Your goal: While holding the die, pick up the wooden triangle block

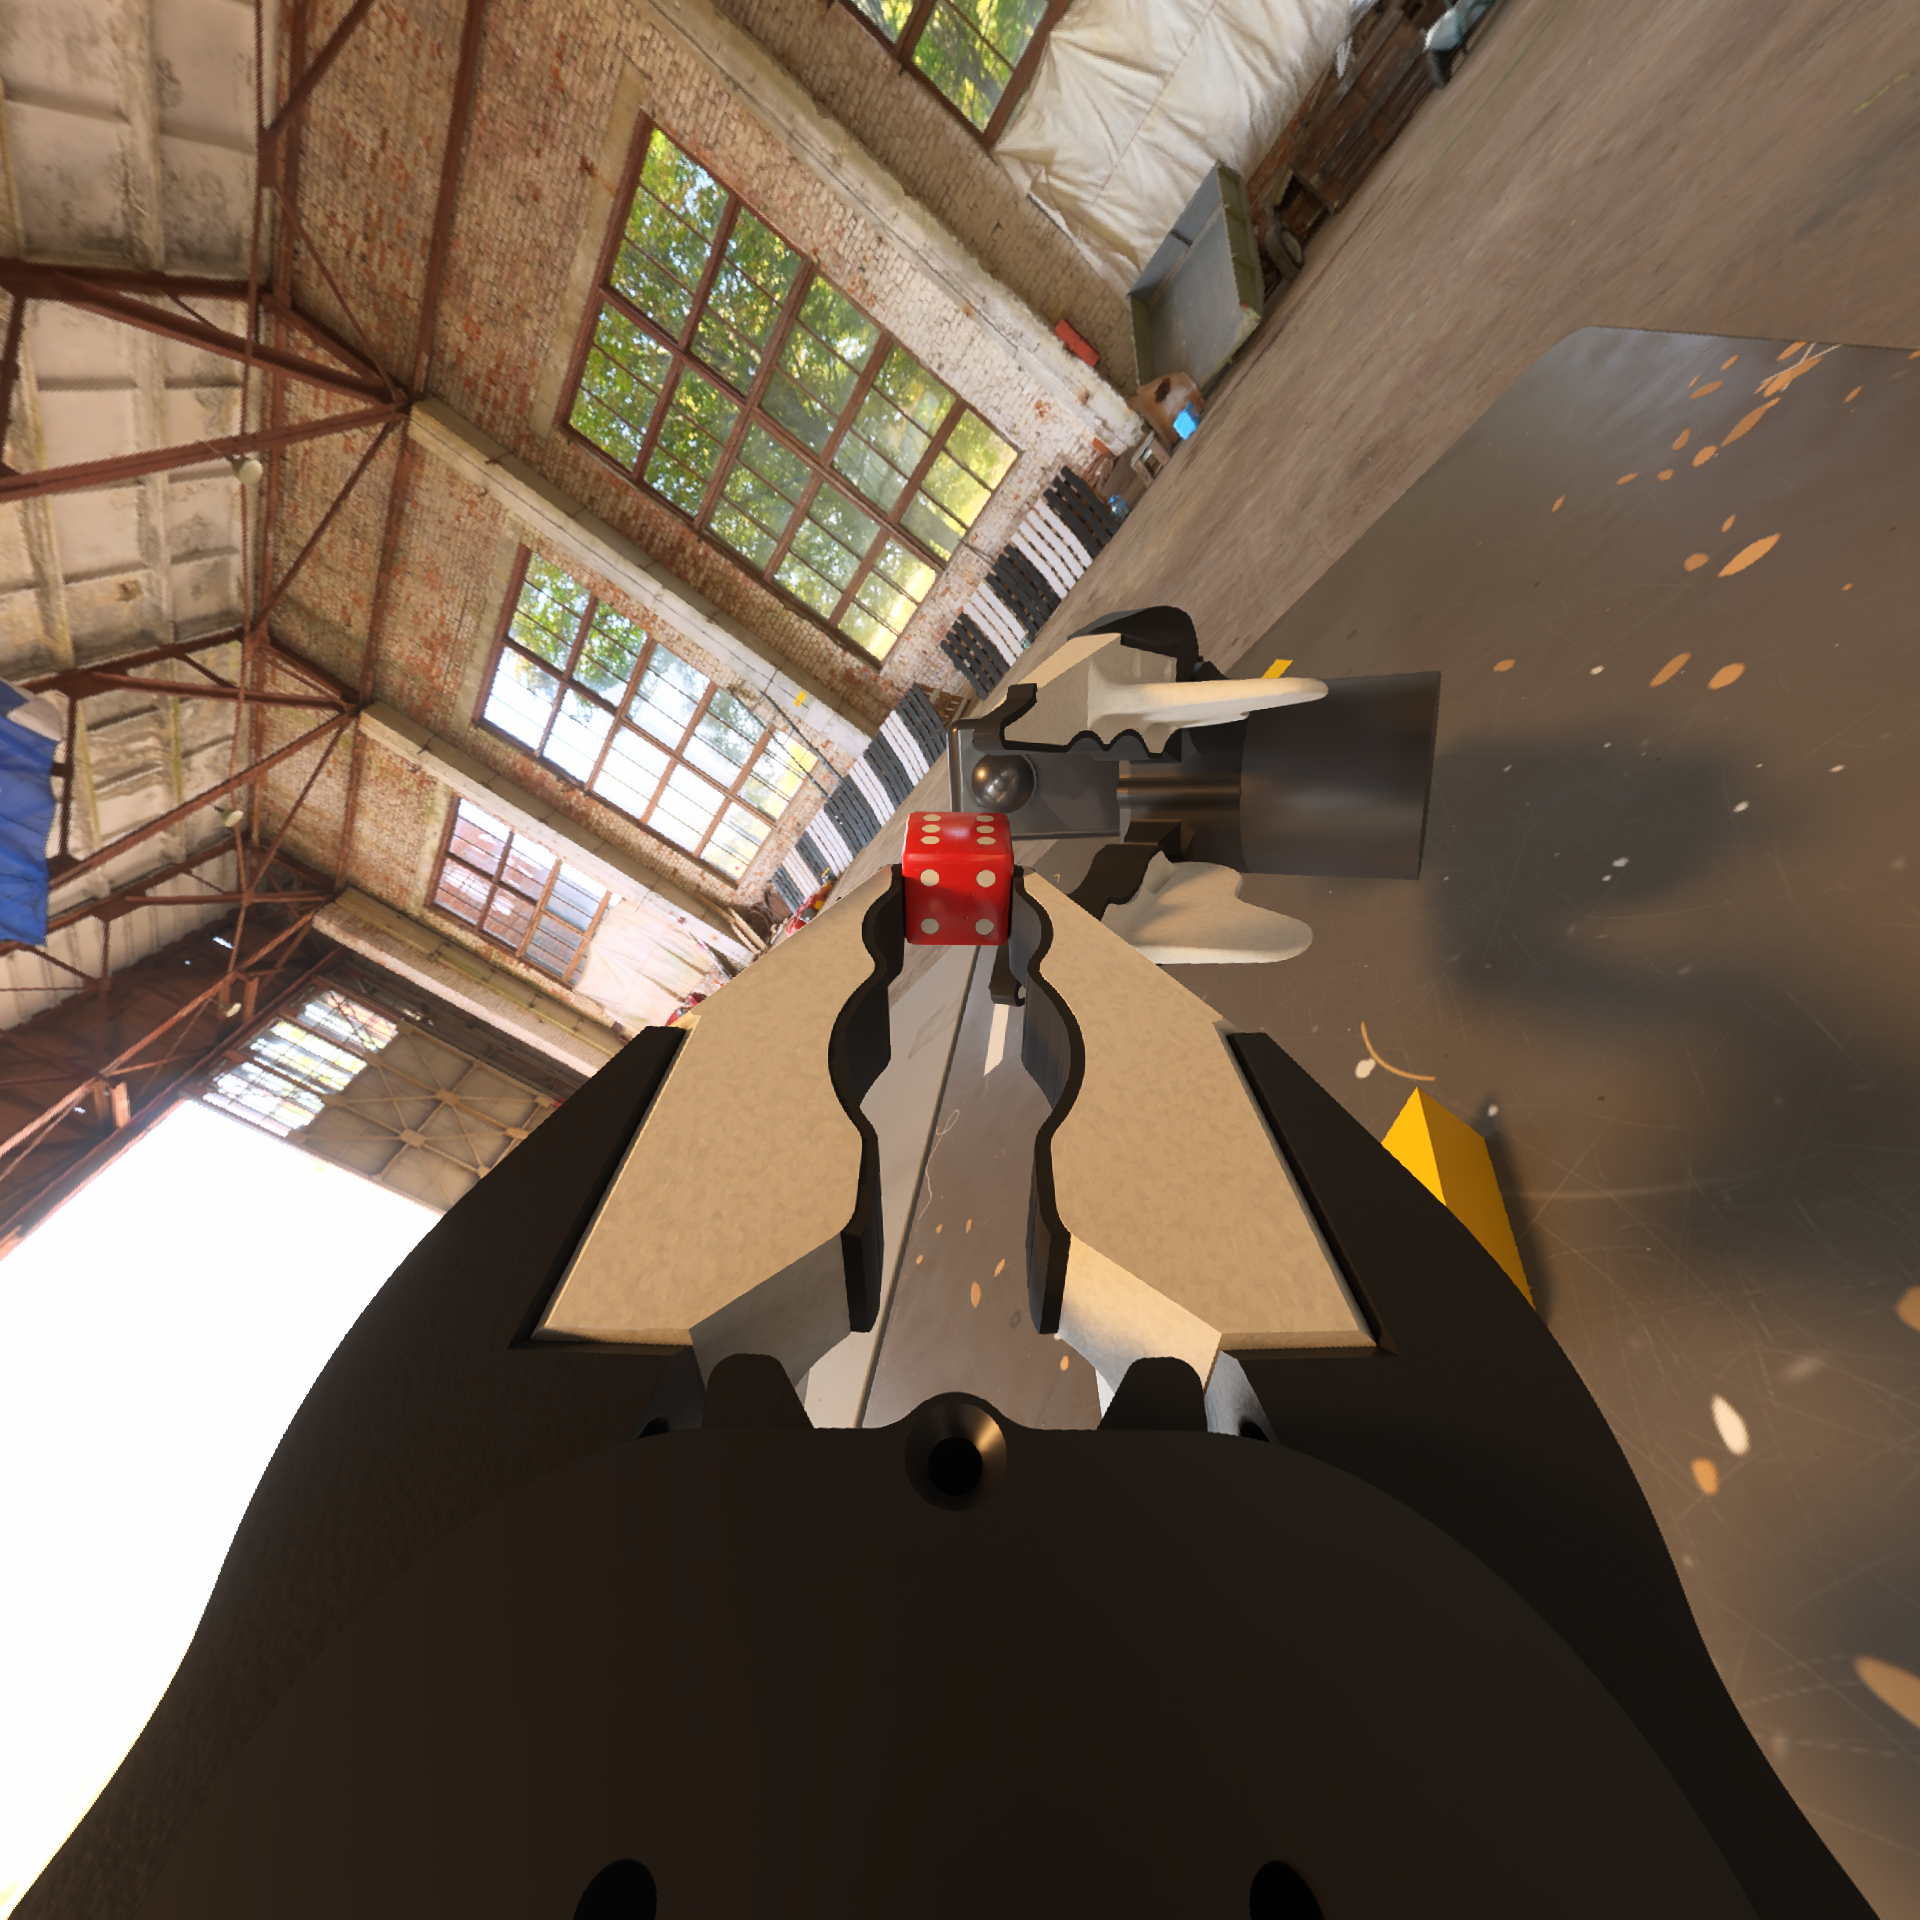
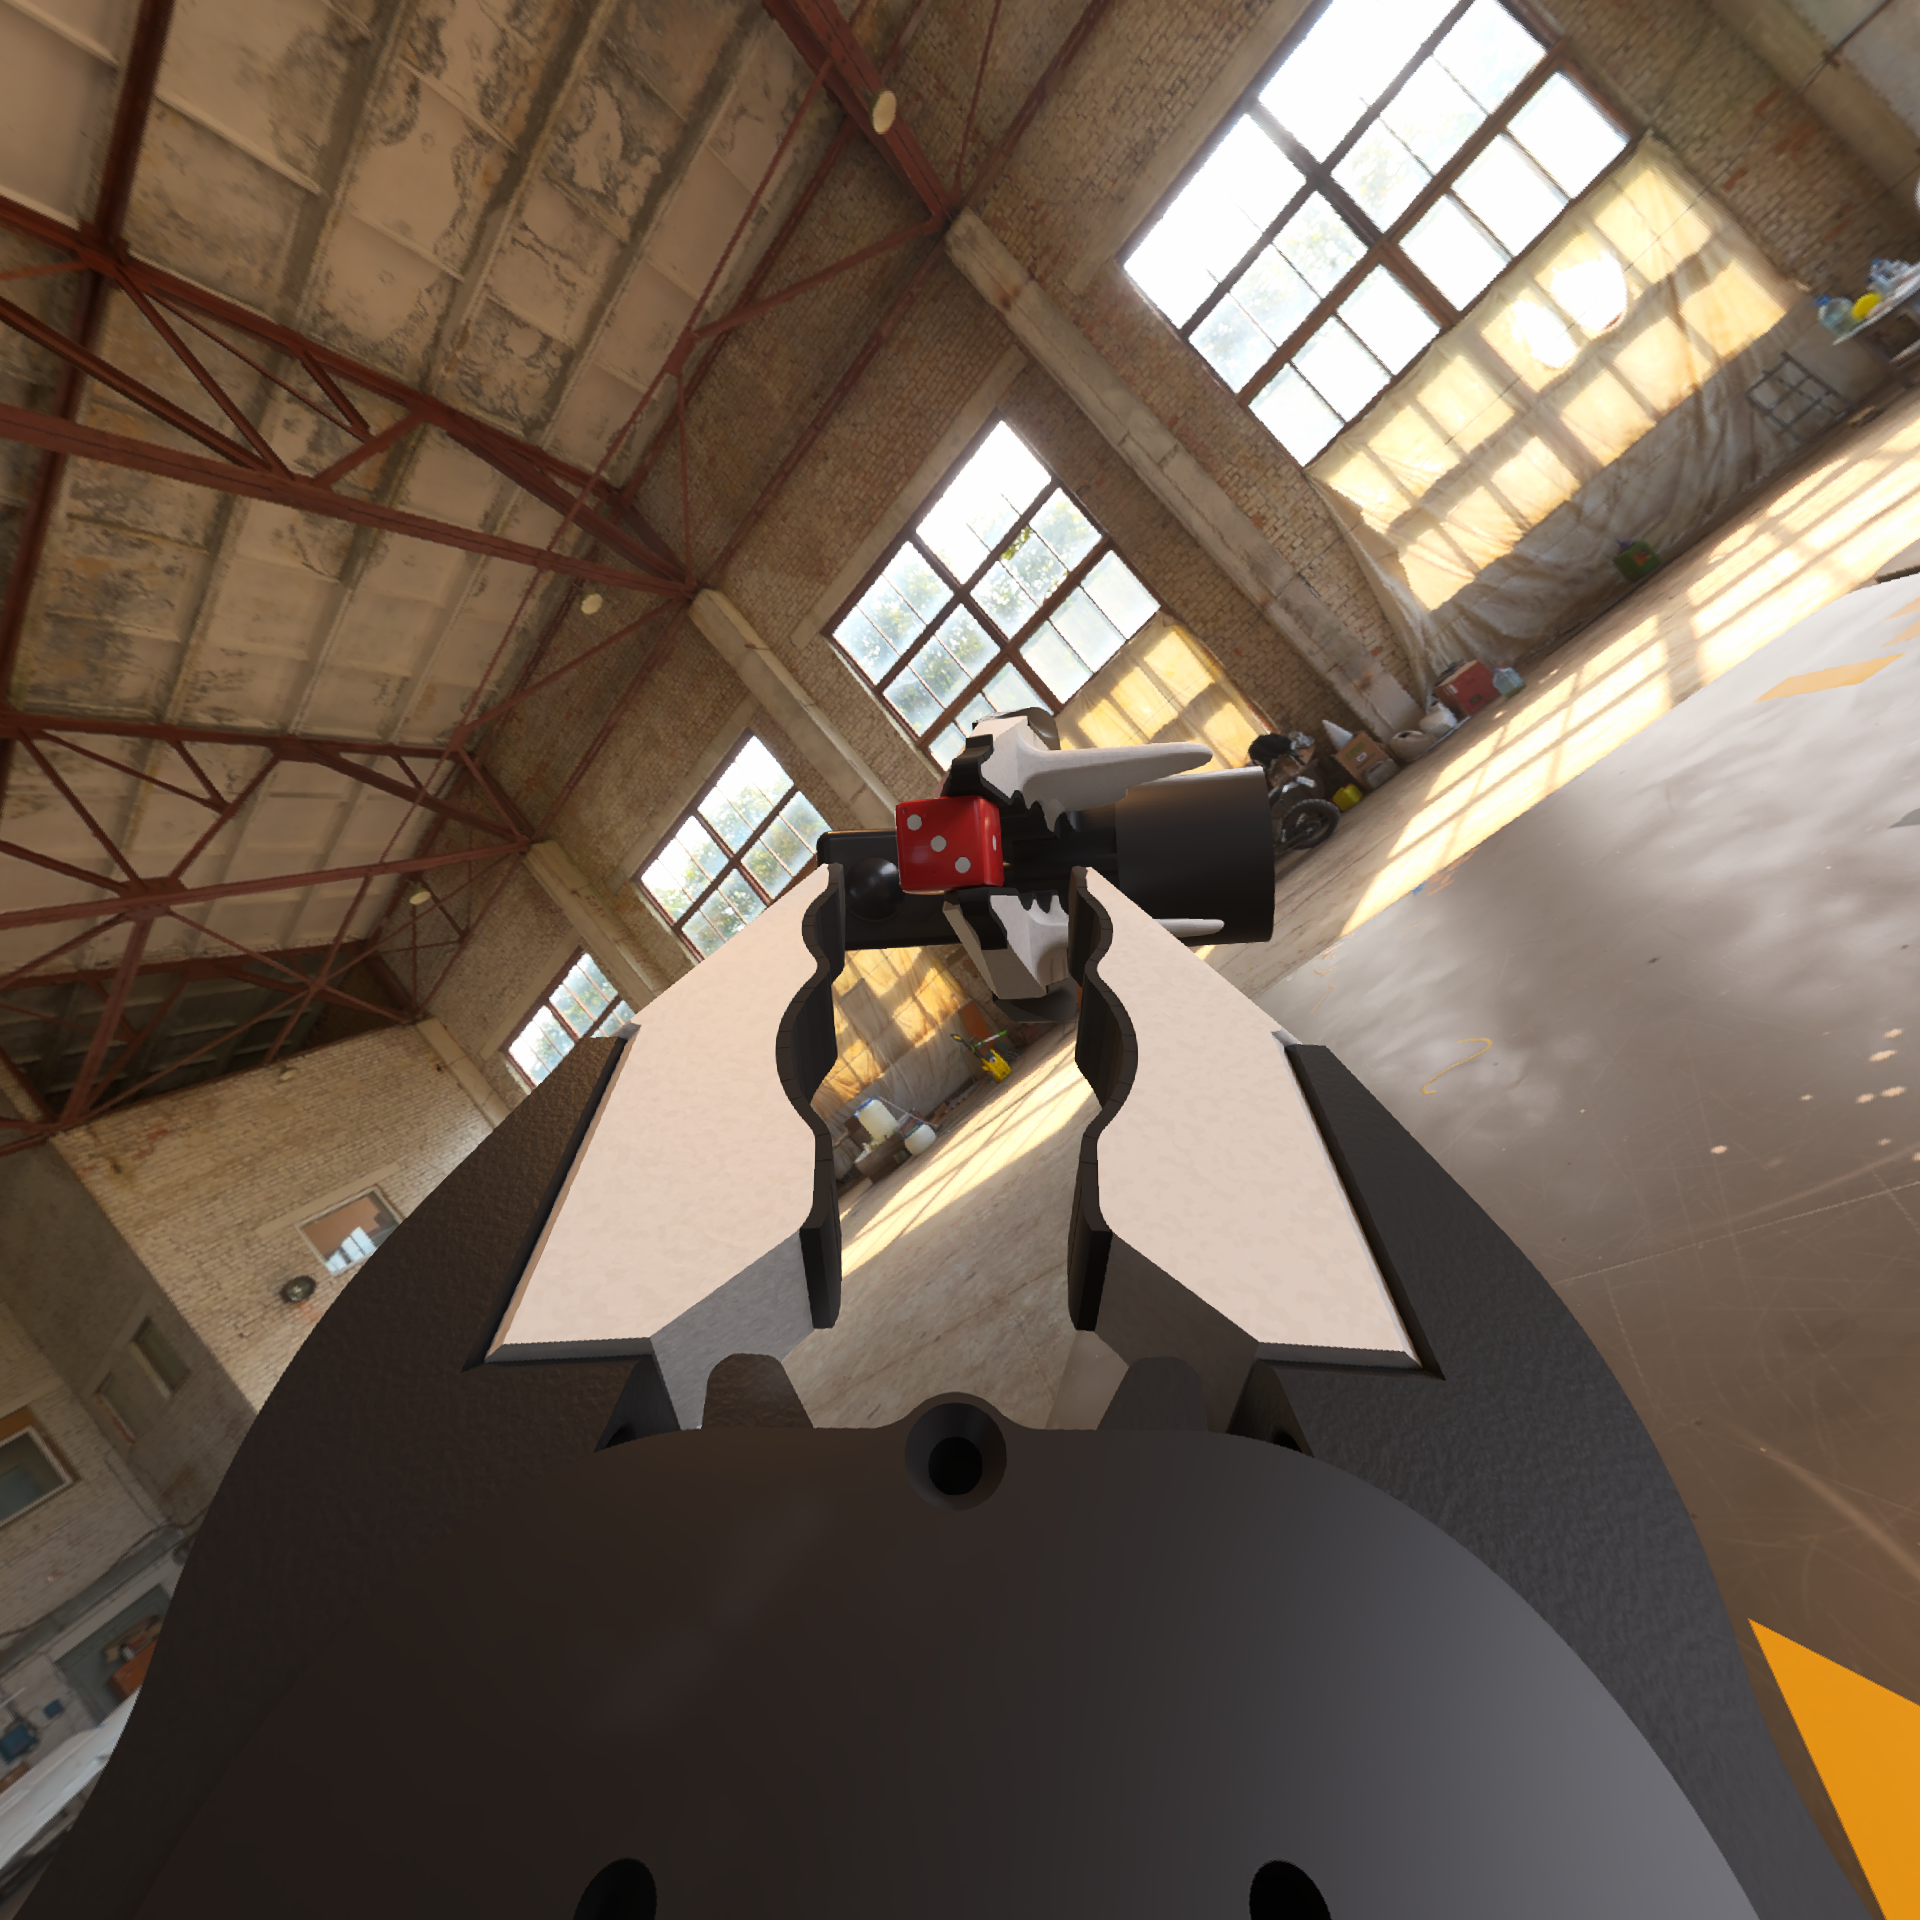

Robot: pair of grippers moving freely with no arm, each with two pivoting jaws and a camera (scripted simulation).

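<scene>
My left gripper (image 1: 958, 883) is shut on a red die (image 1: 956, 878) with white pips, held at its fingertips in the air. The yellow triangle block (image 1: 1455, 1174) lies on the dark grey table (image 1: 1683, 987), to the right of my left fingers. My right gripper (image 1: 992, 836) faces the left one, tip to tip. In the right wrist view my right gripper (image 2: 956, 894) is open and holds nothing. The die (image 2: 948, 844) shows just past its tips, held in the left gripper (image 2: 951, 868). An orange-yellow wedge (image 2: 1860, 1766), likely the block, shows at the bottom right.
The table (image 2: 1610, 1039) is flecked with orange marks. Beyond it is a brick hall with tall windows, steel roof trusses and clutter along the far wall. Both views are strongly tilted.
</scene>
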